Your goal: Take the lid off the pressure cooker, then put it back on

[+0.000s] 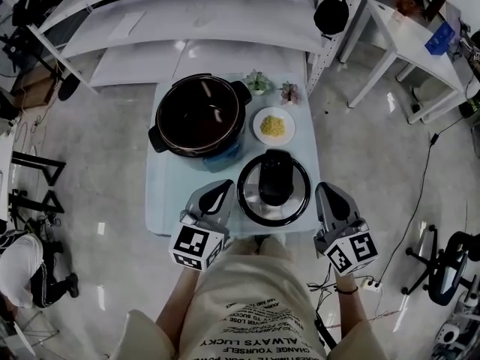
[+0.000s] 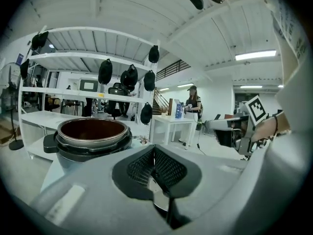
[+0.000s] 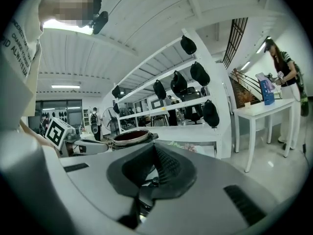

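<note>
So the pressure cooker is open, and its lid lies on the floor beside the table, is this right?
Not quite. The pressure cooker is open, but its lid lies on the table, in front of the cooker, not on the floor. The head view shows it.

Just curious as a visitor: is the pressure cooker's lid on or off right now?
Off. The pressure cooker stands open, its dark inside showing, and the lid lies flat on the table beside it.
</note>
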Available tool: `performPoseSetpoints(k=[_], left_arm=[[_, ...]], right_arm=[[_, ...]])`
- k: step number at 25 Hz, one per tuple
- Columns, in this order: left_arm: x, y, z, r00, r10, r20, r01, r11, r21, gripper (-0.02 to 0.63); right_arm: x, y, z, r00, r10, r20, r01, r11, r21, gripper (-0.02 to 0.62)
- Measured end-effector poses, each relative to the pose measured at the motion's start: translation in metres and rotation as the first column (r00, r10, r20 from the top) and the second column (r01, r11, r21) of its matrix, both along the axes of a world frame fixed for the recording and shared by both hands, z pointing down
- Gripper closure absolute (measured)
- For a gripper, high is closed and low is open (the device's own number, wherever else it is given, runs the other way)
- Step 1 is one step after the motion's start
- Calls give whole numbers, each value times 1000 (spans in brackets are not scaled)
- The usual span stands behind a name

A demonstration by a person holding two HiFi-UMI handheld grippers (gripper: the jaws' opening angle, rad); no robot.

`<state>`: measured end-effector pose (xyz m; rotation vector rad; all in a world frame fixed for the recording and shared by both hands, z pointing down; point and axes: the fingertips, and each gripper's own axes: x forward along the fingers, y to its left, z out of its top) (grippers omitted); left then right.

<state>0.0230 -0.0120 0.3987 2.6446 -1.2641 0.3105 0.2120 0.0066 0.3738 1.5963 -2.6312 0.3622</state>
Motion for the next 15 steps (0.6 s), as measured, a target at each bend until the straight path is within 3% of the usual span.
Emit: performPoseSetpoints(k=[9, 12, 15], left_arm=[[9, 5, -16, 999, -24, -23, 25, 999, 39, 573], [15, 8, -16, 999, -36, -19, 36, 999, 28, 448], [20, 10, -19, 998, -62, -25, 63, 997, 36, 370]], right_arm=[[23, 0, -18, 995, -12, 99, 5, 997, 75, 589], [32, -1, -20, 993, -25, 115, 16, 996, 83, 582], [38, -5, -23, 991, -52, 119, 41, 994, 97, 459]])
